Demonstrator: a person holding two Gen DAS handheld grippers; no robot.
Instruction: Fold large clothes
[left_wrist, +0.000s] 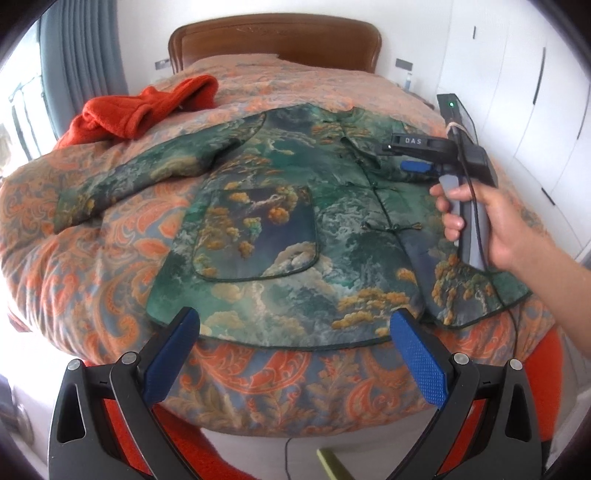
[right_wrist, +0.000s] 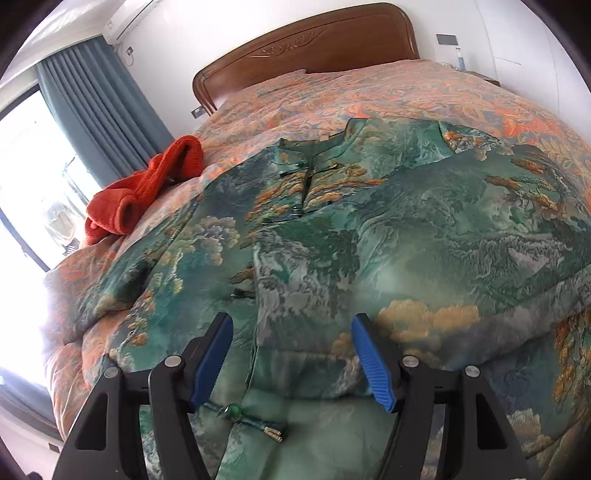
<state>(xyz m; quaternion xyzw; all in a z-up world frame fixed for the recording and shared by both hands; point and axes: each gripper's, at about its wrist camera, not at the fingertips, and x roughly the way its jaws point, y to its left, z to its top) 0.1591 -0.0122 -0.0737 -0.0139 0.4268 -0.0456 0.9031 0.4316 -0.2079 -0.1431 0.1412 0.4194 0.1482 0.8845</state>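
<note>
One green patterned jacket lies front-up on the bed, one sleeve out, the other folded across. Both tools gape, holding nothing: left hand-held gripper at the hem, right hand-held gripper over the chest. Advice: pinch hem and shoulder together, fold evenly. One red garment waits.
</note>
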